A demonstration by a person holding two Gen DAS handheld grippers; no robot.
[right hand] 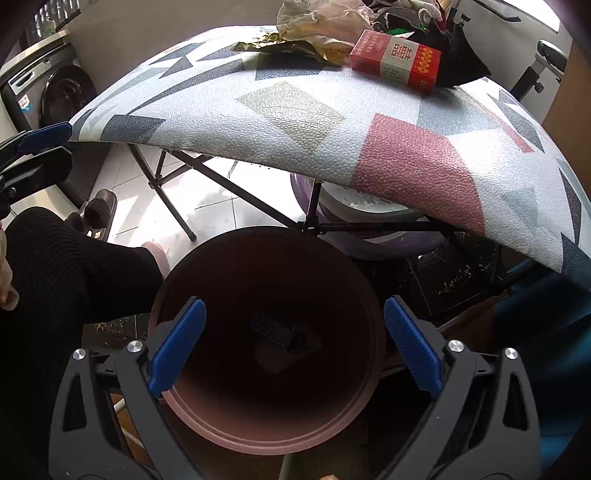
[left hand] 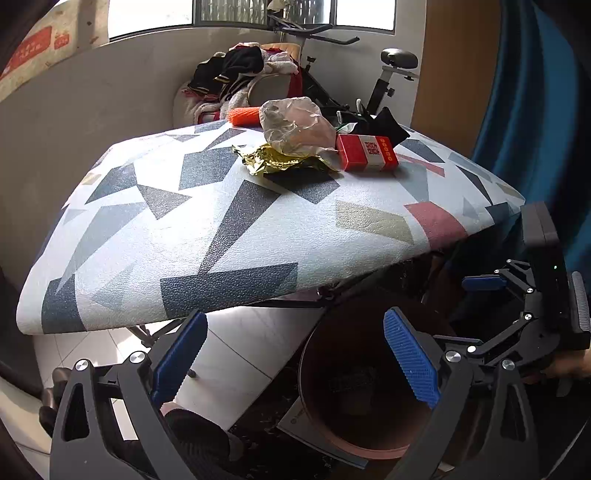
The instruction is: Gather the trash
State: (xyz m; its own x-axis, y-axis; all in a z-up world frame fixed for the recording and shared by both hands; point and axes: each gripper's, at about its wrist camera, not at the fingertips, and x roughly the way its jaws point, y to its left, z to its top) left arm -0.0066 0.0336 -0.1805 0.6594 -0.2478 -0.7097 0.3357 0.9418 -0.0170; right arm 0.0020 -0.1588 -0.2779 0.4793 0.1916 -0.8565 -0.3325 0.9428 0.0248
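Trash lay in a small heap at the far side of the patterned table: a crumpled clear plastic bag sat on top of a gold foil wrapper, and a red cigarette box lay flat just beside them, touching the bag's edge. An orange mesh roll rested behind the bag at the table's back edge. From the right wrist view the same red box showed near the table's rim, with the bag and foil to its left.

On the floor below the near edge of the table stood a brown round bin. At its bottom lay a dark ridged object, too dim for me to tell what it was.

The right gripper hung directly over the bin's mouth, its blue pads spread wide with nothing between them. The left gripper was held lower than the tabletop, pointing toward the table edge and the bin; its jaws were also wide apart and empty. The right gripper showed at that view's right side.

A pile of clothes and an exercise bike stood beyond the table, near the window.
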